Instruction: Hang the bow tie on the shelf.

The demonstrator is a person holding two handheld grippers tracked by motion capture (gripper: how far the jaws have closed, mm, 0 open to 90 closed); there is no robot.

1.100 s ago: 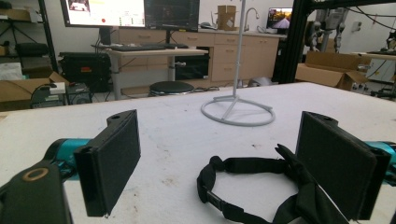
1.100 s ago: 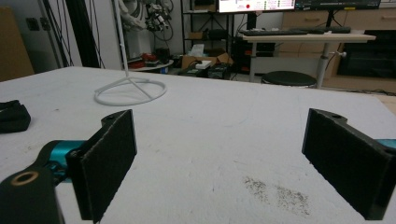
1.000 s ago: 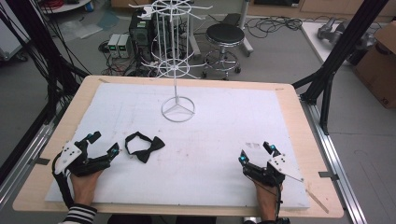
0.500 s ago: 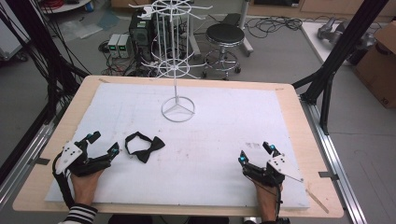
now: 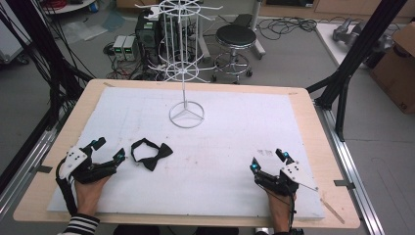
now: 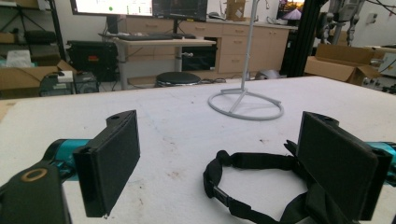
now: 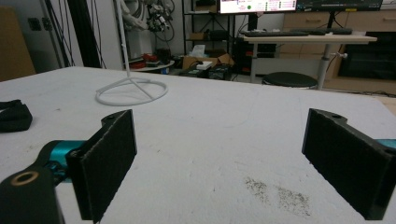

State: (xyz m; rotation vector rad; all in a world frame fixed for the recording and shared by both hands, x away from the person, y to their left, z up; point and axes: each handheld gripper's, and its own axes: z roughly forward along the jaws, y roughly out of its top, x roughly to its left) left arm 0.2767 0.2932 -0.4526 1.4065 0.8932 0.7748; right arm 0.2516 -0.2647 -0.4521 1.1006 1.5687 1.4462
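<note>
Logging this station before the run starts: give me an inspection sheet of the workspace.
Surface: white mat on a wooden table, faintly speckled with dirt.
Job's things: black bow tie lying flat near the left gripper; white wire rack upright at the back.
Clutter: nothing seen.
Grippers: left gripper open beside the bow tie; right gripper open, apart from everything.
Cables: one trails from each gripper.
Surroundings: stool, cardboard box, floor cables.
</note>
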